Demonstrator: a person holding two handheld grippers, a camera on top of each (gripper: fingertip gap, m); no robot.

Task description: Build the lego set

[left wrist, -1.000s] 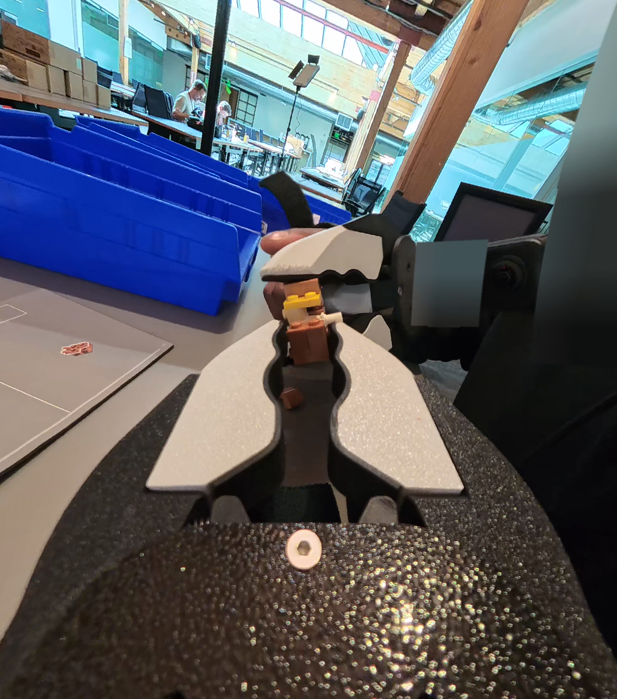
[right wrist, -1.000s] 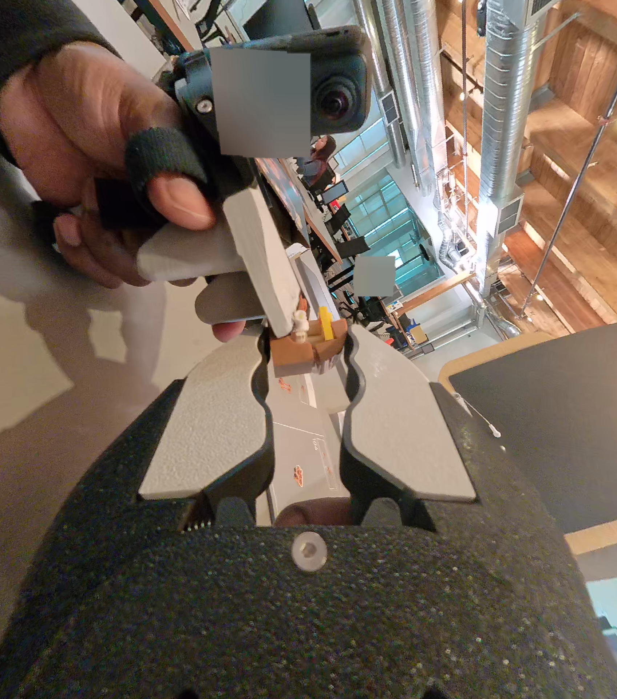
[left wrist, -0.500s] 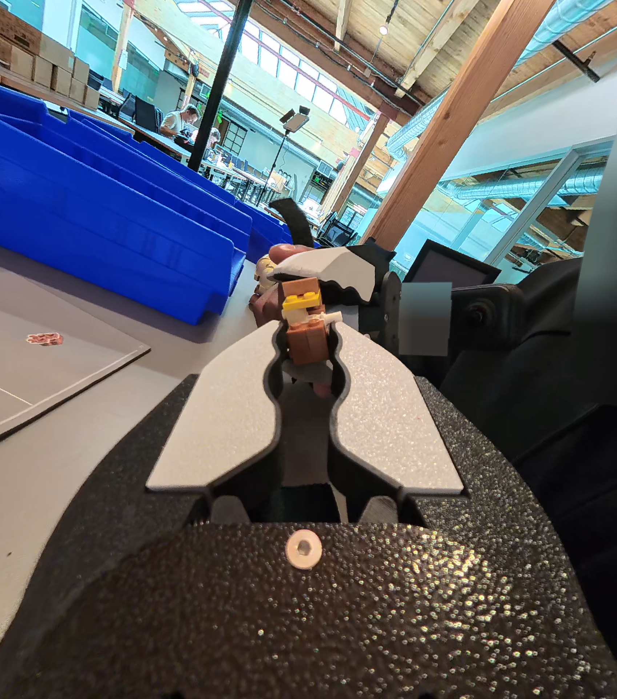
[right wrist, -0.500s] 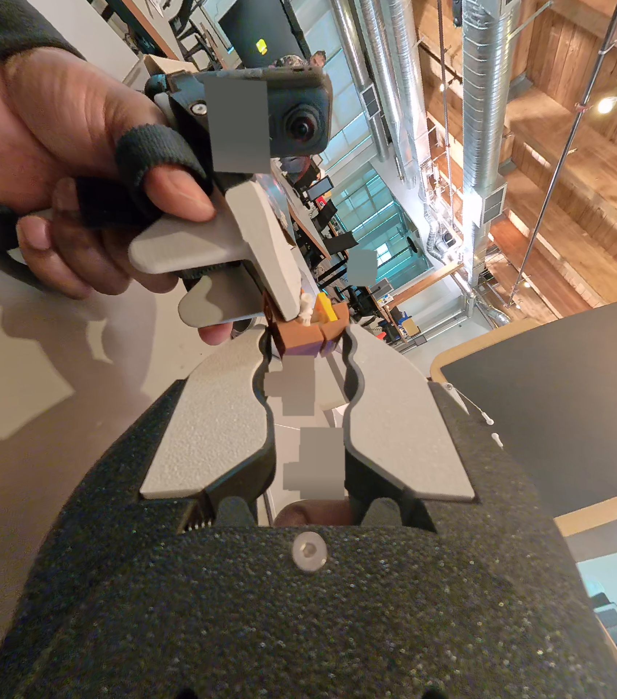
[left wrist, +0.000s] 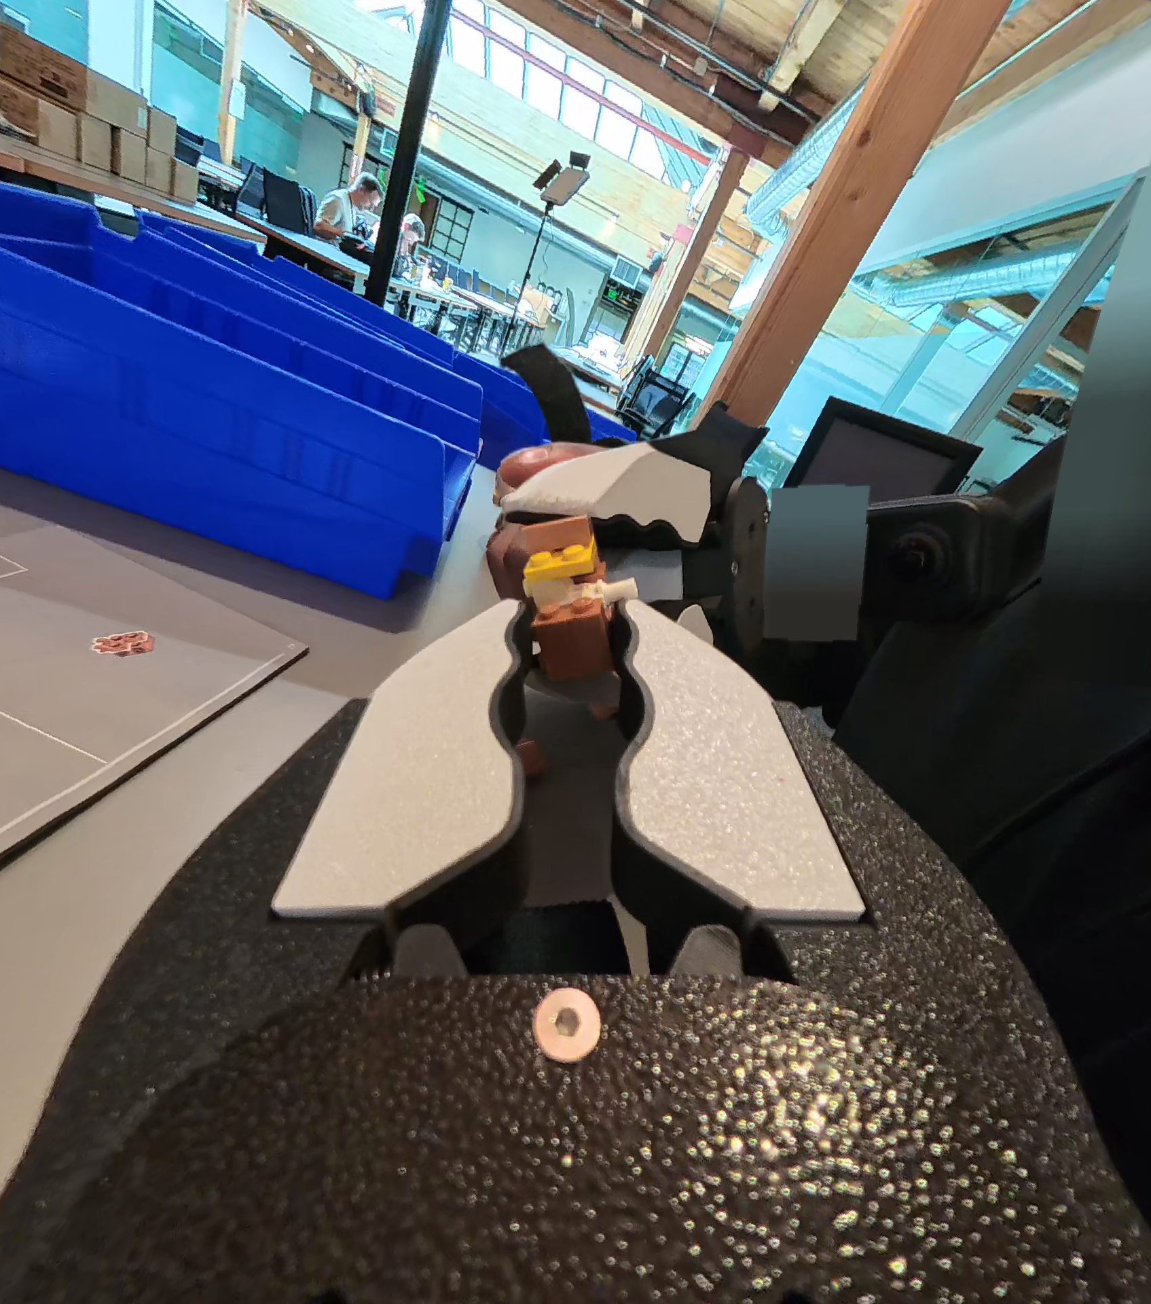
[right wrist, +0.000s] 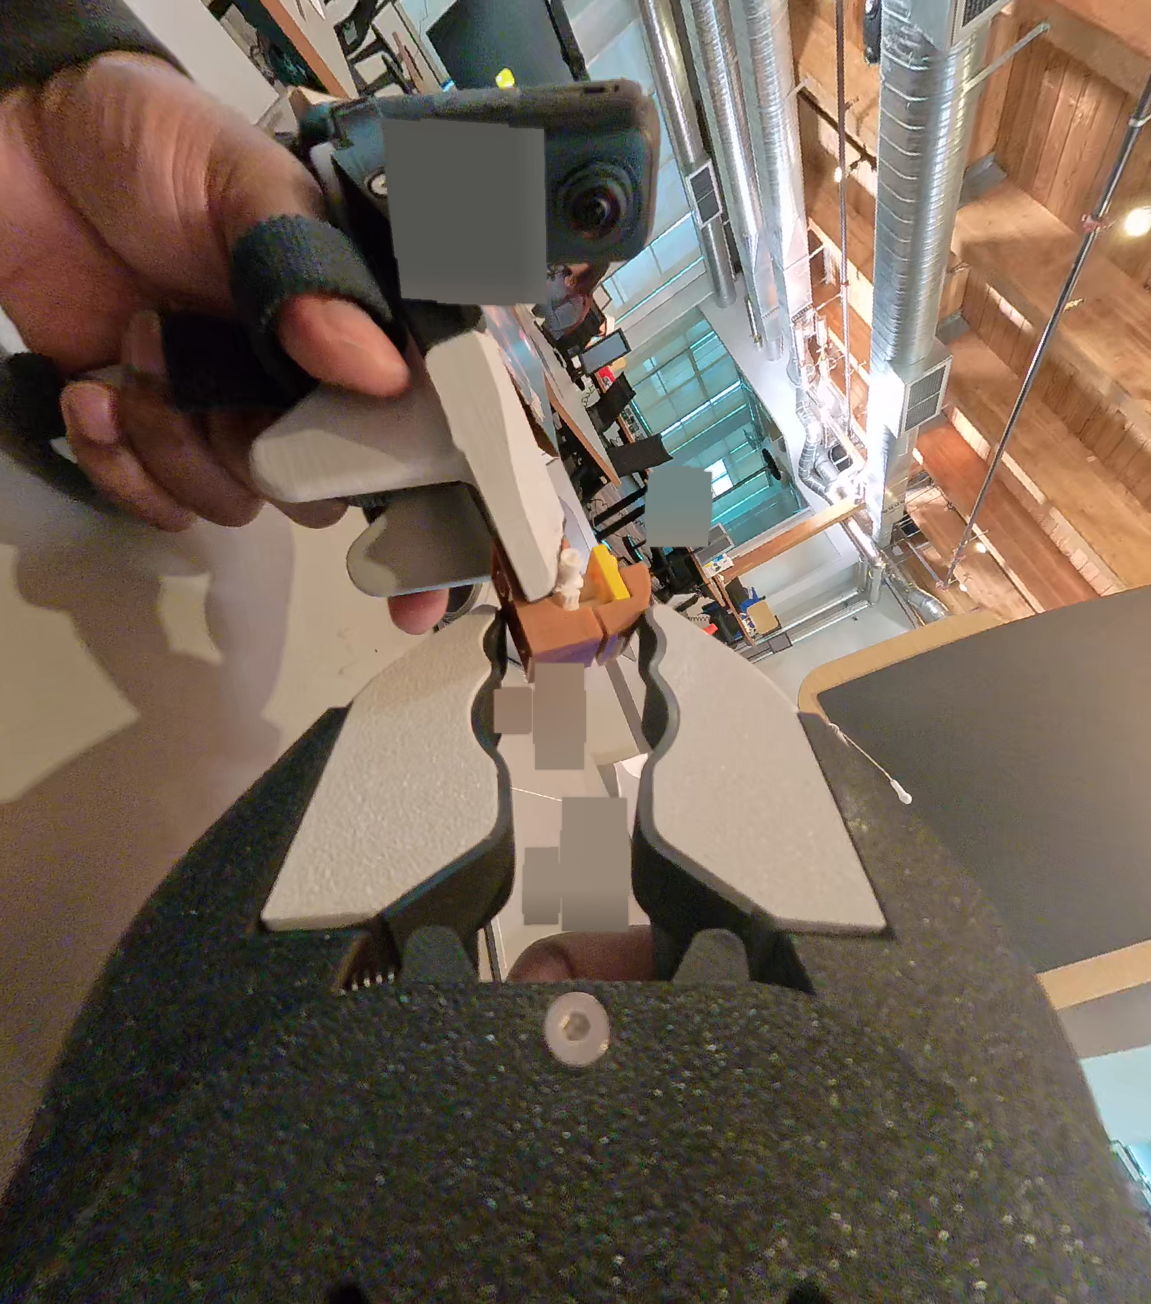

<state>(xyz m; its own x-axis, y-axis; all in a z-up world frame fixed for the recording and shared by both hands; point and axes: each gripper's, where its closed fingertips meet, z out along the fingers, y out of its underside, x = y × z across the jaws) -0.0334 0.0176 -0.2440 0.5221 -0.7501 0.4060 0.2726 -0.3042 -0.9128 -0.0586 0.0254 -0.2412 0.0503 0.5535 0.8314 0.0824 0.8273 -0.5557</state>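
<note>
A small brick assembly (left wrist: 569, 638) of brown bricks, a yellow plate (left wrist: 558, 562) and a white piece sits between both grippers, above the grey table. My left gripper (left wrist: 569, 635) is shut on its lower brown brick. My right gripper's finger (left wrist: 607, 487) comes in from the right and lies over the top of the assembly. In the right wrist view my right gripper (right wrist: 572, 628) is shut on the brown bricks (right wrist: 579, 621). There the left gripper's finger (right wrist: 509, 494), held by a hand (right wrist: 135, 247), presses on the assembly from the upper left.
Blue bins (left wrist: 205, 423) stand in a row at the left. A grey mat (left wrist: 64, 705) with printed brick pictures lies in front of them. A small loose brown piece (left wrist: 530, 751) lies on the table under my left fingers. A dark monitor (left wrist: 876, 459) stands at the right. Both grippers' tips are close together, under 4 cm apart.
Both grippers tilted upward together and came back down. The brick assembly stayed gripped by both, in the same place between the fingertips.
</note>
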